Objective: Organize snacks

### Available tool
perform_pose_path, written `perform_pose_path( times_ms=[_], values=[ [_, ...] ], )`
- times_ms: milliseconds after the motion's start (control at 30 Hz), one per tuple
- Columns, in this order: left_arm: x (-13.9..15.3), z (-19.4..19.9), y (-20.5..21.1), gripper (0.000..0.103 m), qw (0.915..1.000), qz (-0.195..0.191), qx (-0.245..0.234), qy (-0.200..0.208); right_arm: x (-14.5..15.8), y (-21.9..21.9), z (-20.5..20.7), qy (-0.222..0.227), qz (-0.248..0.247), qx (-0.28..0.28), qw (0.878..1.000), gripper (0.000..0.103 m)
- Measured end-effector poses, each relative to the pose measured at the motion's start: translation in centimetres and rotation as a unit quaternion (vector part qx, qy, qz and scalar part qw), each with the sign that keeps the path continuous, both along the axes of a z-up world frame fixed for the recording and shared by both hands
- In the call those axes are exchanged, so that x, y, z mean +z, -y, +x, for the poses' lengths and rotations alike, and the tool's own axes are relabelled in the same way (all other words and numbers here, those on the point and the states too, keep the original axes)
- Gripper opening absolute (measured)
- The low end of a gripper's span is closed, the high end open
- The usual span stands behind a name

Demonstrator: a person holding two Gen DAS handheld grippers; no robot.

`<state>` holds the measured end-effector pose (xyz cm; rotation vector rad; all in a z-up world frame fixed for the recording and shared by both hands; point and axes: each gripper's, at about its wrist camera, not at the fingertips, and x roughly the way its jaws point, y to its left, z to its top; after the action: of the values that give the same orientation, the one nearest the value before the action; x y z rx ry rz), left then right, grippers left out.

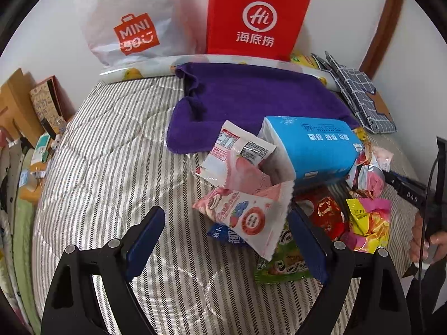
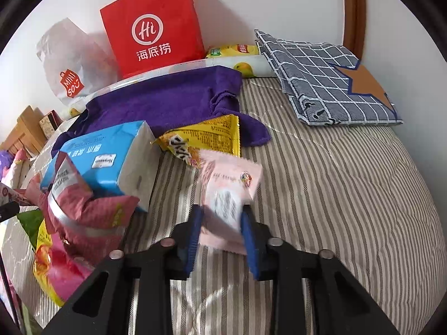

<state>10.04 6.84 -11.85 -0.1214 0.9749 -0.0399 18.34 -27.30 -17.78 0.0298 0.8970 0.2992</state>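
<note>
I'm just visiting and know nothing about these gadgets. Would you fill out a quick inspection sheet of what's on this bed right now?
Surface: striped quilt covering the bed.
Job's things: pale pink snack packet; yellow packet; pile of mixed snack packets.
Clutter: blue tissue pack, purple towel, checked cloth.
Grippers: right gripper shut on the pale pink snack packet; left gripper open, holding nothing.
Cables: one black cable beside the person's hand.
Surroundings: red paper bag and white plastic bag against the wall.
</note>
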Motion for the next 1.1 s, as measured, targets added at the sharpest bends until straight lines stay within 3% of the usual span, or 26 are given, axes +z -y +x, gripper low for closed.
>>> perform_pose_path(
  times_ms=[100, 167, 200, 233, 267, 367, 433, 567, 700, 833, 867, 967, 1100],
  values=[
    [-0.4, 0.5, 0.0, 0.079, 0.9999, -0.015, -0.004, -0.004, 0.1, 0.2, -0.6, -0.002, 0.004, -0.005, 1.0, 0.021],
    [-0.6, 0.8, 0.0, 0.061, 0.9998, -0.02, -0.005, -0.004, 0.2, 0.2, -0.9, -0.004, 0.001, -0.005, 1.0, 0.02],
    [-0.7, 1.0, 0.1, 0.057, 0.9996, -0.027, -0.008, -0.004, 0.2, 0.2, -0.9, -0.006, -0.001, -0.005, 1.0, 0.02],
    [-0.8, 1.1, 0.2, 0.045, 0.9995, -0.028, -0.01, -0.006, 0.2, 0.3, -0.9, -0.01, -0.001, -0.006, 1.0, 0.022],
    [-0.8, 1.2, 0.2, 0.032, 0.9995, -0.027, -0.012, -0.007, 0.2, 0.5, -1.0, -0.013, 0.002, -0.007, 1.0, 0.022],
    [-0.3, 0.6, 0.4, 0.022, 0.9999, 0.01, -0.011, 0.009, 0.3, 0.9, -1.2, -0.015, 0.01, -0.01, 1.0, 0.029],
    [0.0, 0.2, 0.0, 0.02, 0.9998, 0.008, -0.013, 0.014, 0.3, 0.9, -1.1, -0.016, 0.002, -0.018, 1.0, 0.037],
    [0.7, -0.8, -1.7, 0.019, 0.9995, -0.021, -0.006, 0.022, -0.3, 0.7, -0.2, -0.028, -0.001, -0.032, 0.999, 0.043],
    [0.8, -1.4, -2.5, 0.019, 0.9994, -0.029, 0.002, 0.021, -1.5, 0.6, 1.6, -0.042, 0.008, -0.046, 0.998, 0.06],
    [0.9, -1.5, -3.4, 0.019, 0.9987, -0.046, 0.011, 0.022, -2.1, 0.3, 2.7, -0.031, -0.001, -0.056, 0.998, 0.064],
    [0.9, -1.6, -3.5, 0.019, 0.9985, -0.049, 0.013, 0.023, -2.2, 0.1, 2.8, -0.027, -0.005, -0.055, 0.998, 0.062],
    [1.3, -1.8, -3.6, 0.019, 0.998, -0.054, 0.013, 0.031, -2.3, -0.4, 2.7, -0.011, -0.04, -0.052, 0.998, 0.039],
    [1.8, -2.0, -3.1, 0.019, 0.9979, -0.051, 0.003, 0.04, -2.1, -0.2, 1.9, -0.004, -0.038, -0.036, 0.999, 0.033]
  ],
)
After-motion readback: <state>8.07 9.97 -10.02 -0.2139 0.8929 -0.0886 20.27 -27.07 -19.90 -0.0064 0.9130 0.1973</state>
